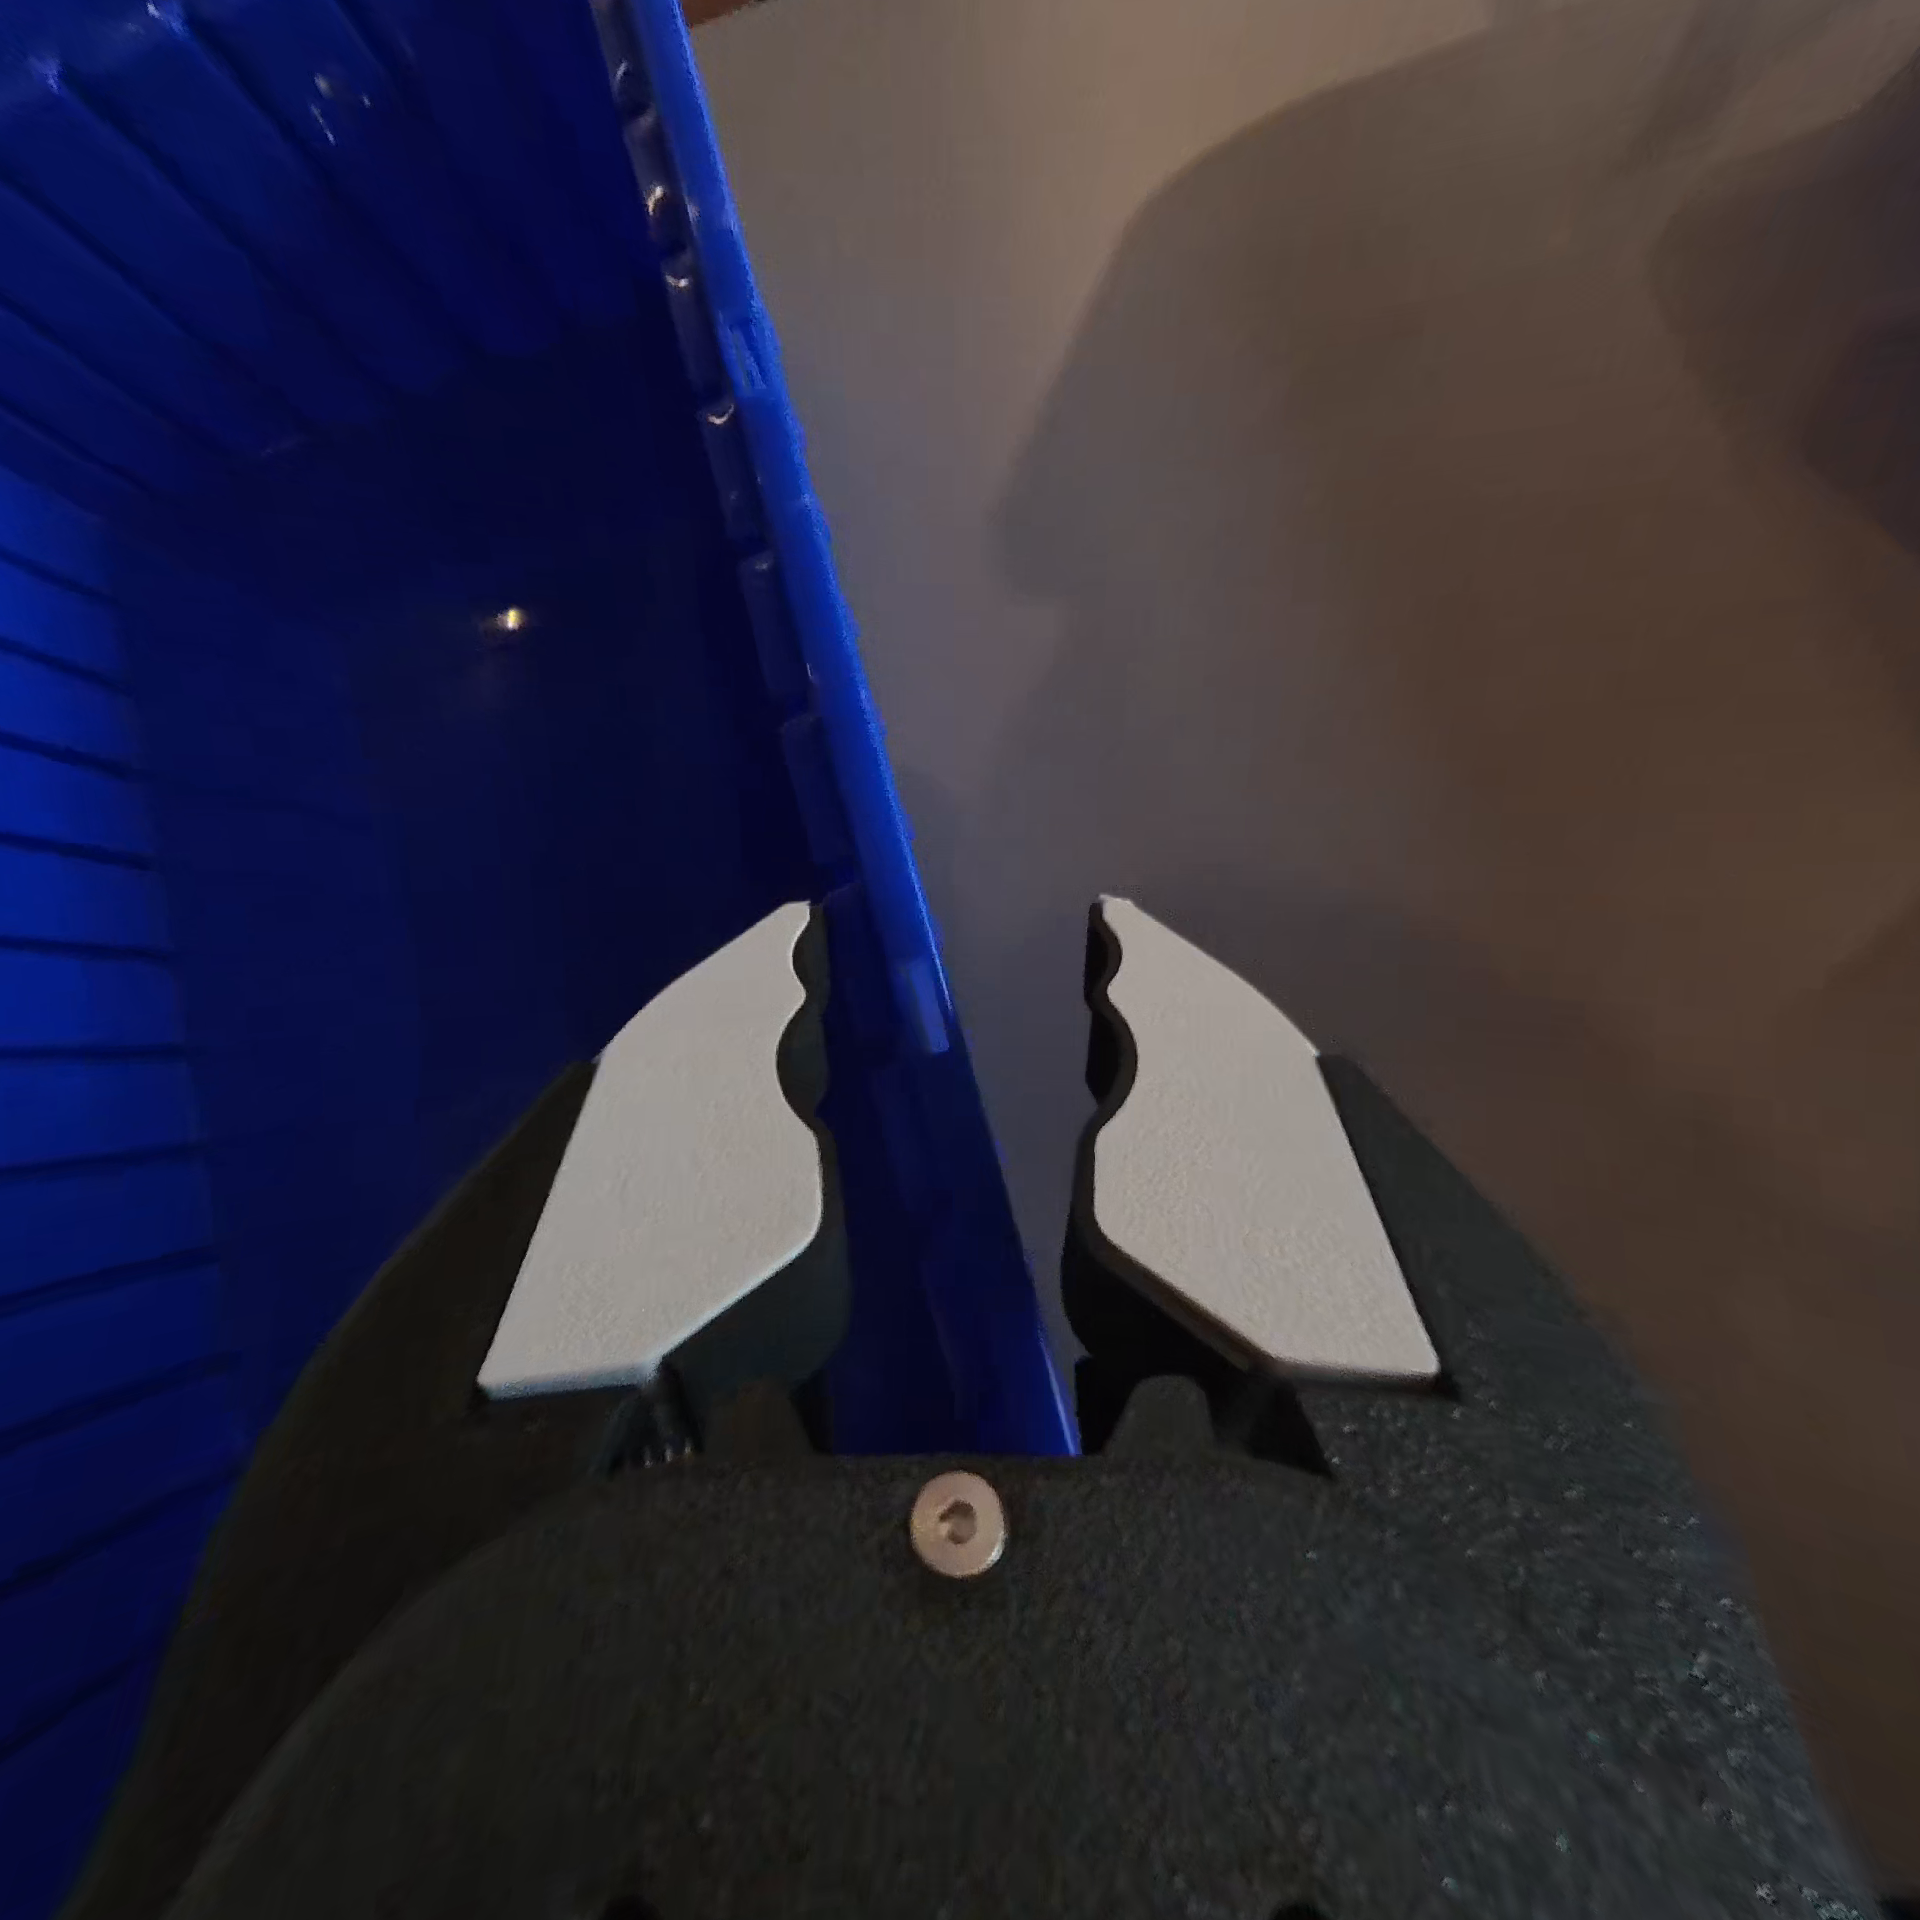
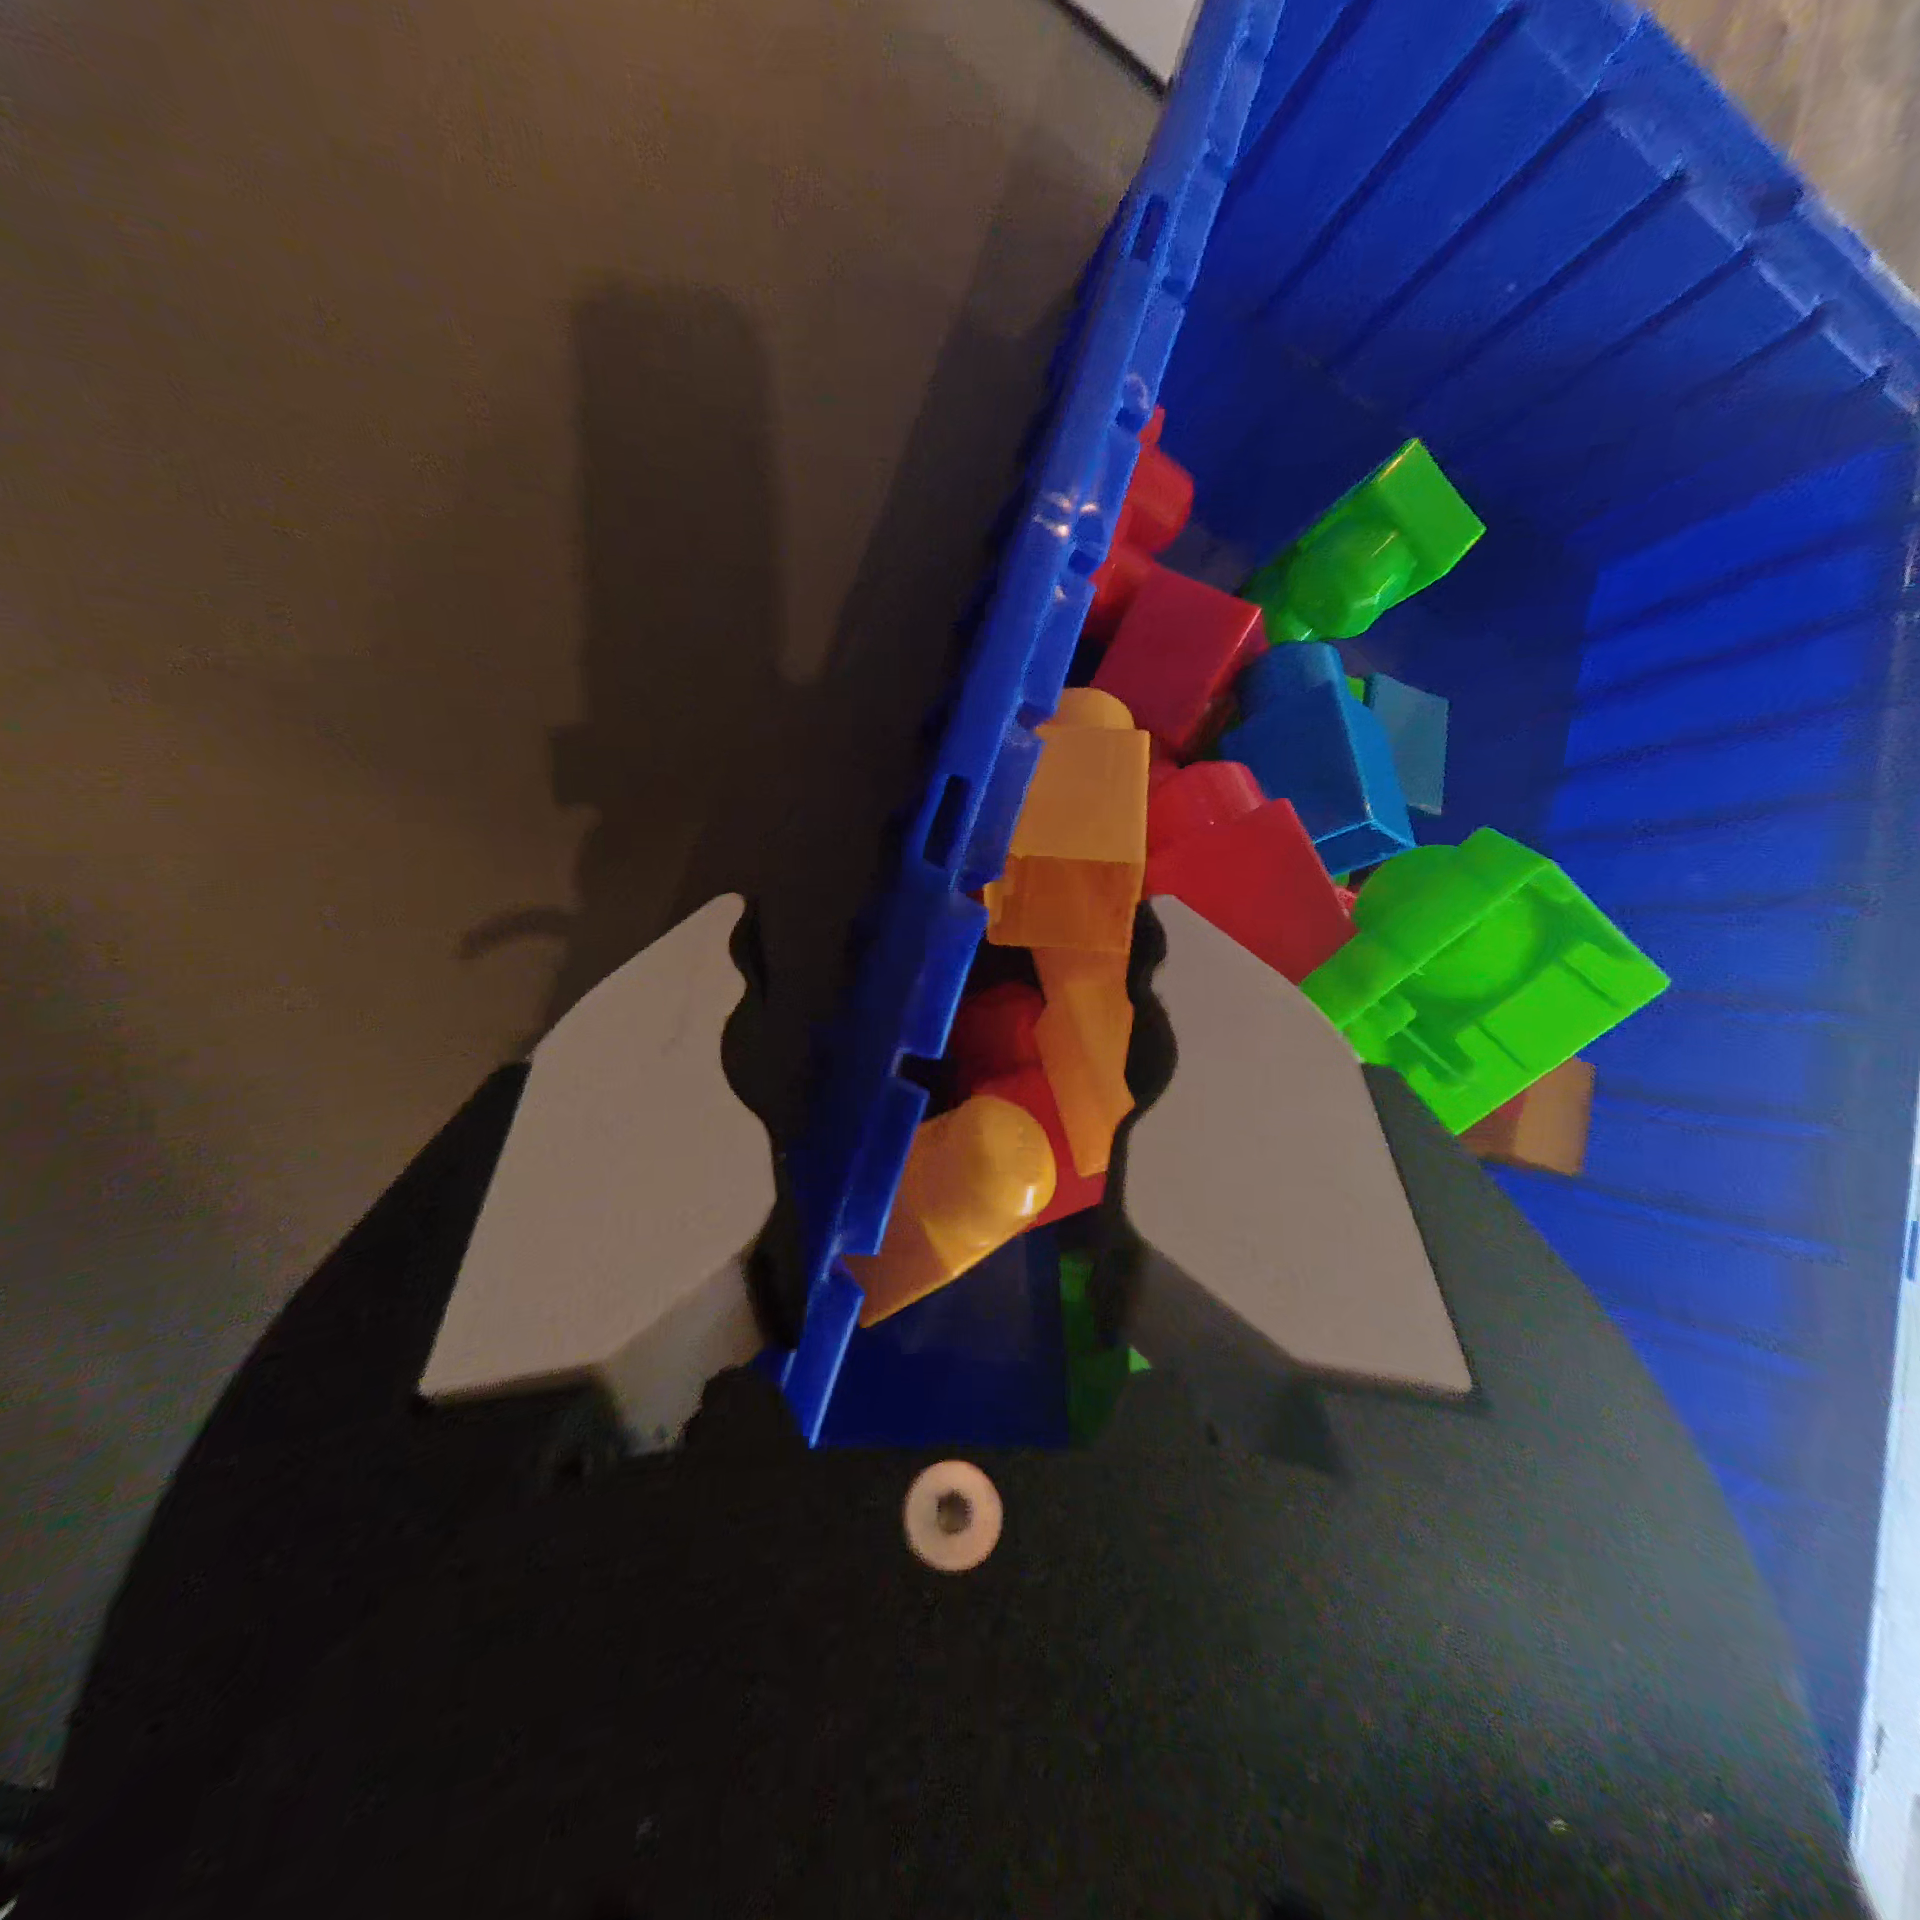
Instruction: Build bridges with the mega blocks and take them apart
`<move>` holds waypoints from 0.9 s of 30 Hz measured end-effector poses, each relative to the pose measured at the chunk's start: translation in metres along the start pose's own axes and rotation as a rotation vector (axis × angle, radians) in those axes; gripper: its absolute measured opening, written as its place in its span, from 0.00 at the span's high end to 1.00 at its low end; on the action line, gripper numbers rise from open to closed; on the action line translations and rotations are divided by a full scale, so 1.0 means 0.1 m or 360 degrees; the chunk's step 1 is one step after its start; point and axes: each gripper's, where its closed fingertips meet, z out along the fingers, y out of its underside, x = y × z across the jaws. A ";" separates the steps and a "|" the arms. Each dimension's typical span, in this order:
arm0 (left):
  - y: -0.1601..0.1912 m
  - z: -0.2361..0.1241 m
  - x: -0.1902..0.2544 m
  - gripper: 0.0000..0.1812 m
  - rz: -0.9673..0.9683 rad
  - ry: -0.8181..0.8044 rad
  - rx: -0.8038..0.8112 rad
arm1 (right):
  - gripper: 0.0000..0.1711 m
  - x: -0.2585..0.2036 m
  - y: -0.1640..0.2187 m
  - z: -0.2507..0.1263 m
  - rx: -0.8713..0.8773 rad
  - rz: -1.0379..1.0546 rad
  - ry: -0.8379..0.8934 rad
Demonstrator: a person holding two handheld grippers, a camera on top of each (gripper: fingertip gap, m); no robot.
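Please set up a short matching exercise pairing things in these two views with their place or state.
Things:
1. left tool
2. right tool
3. toy blocks
4. blue bin

Places or states:
A. piled inside the bin, against one wall
B. straddles the bin's rim, no blocks in its view
C. tilted, ribbed walls
D. straddles the bin's rim, orange blocks between its fingers

Pairs: 1-B, 2-D, 3-A, 4-C

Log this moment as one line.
left gripper: astride blue bin rim, gap visible | right gripper: astride rim | blocks: piled inside
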 end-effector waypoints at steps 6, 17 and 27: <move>0.18 0.13 -0.08 0.81 0.0021 -0.0149 -0.0228 | 0.59 -0.02 -0.05 -0.07 0.0106 -0.0024 -0.0078; 0.09 0.14 0.17 0.86 -0.0183 -0.0034 -0.0152 | 0.61 -0.10 -0.18 -0.25 0.0342 -0.0041 -0.0236; -0.10 0.17 0.86 0.86 -0.0233 0.0114 -0.0109 | 0.61 -0.21 -0.16 -0.40 0.0458 -0.0080 -0.0356</move>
